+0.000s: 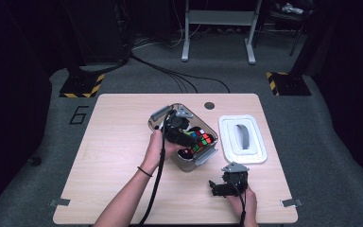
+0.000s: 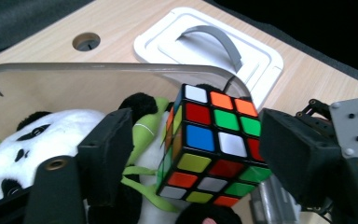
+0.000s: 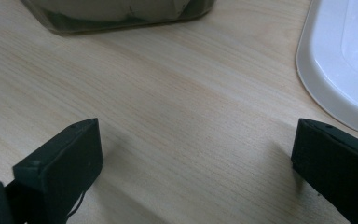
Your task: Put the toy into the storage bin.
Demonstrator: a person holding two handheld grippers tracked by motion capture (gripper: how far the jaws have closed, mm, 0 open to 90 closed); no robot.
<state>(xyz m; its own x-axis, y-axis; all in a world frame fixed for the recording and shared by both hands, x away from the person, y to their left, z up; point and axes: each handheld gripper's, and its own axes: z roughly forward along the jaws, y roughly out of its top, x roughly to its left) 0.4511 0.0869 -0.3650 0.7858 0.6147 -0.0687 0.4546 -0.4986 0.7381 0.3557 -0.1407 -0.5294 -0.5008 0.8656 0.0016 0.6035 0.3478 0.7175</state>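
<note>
Cube, scrambled and multicoloured, lies tilted between the left gripper's parted jaws; right gripper, at five o'clock, gapes.

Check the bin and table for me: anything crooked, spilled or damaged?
Nothing spilled or damaged. The puzzle cube sits tilted on the plush panda inside the clear bin, between the left gripper jaws. The white lid lies flat beside the bin.
</note>
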